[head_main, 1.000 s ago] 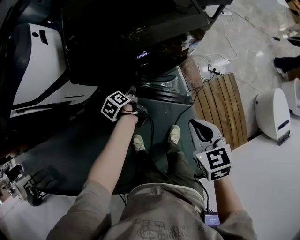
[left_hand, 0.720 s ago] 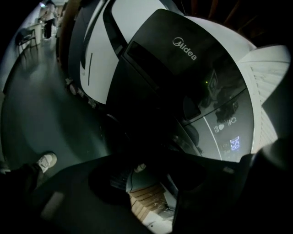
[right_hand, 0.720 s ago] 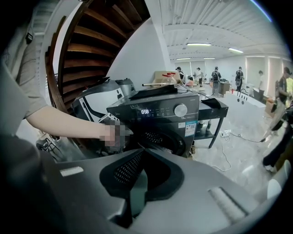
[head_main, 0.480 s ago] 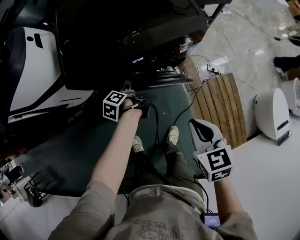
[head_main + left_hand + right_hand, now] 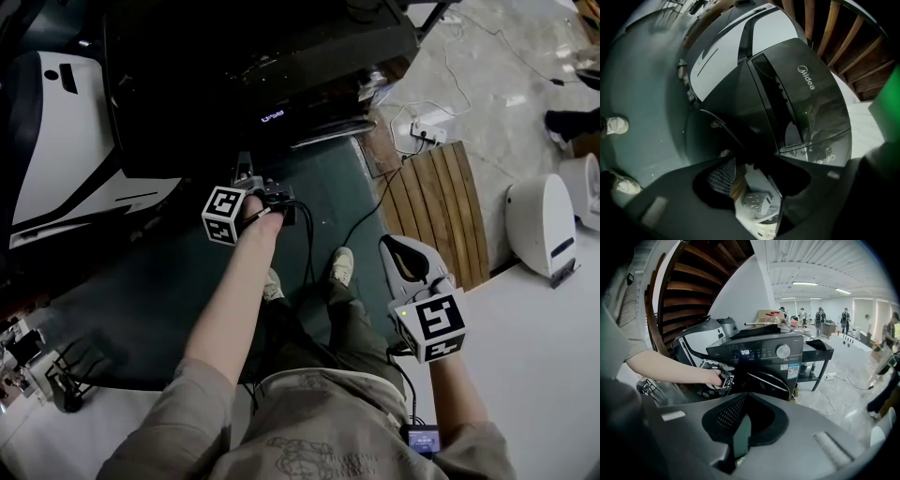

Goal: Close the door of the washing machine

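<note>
The person is standing in front of the black washing machine (image 5: 244, 66), which is filling the 12 o'clock part of the head view. Its round door (image 5: 771, 380) is sitting almost flush against the machine's front; whether it is fully latched cannot be told. The left gripper (image 5: 247, 178) is reaching toward 11 o'clock, its tips near the door's left edge, and its jaws are standing narrowly apart with nothing gripped. The right gripper (image 5: 401, 255) is hanging at 4 o'clock over the green mat (image 5: 141, 291), well apart from the machine, with its jaws drawn together and empty. A slatted wooden board (image 5: 441, 211) is lying at 2 o'clock.
</note>
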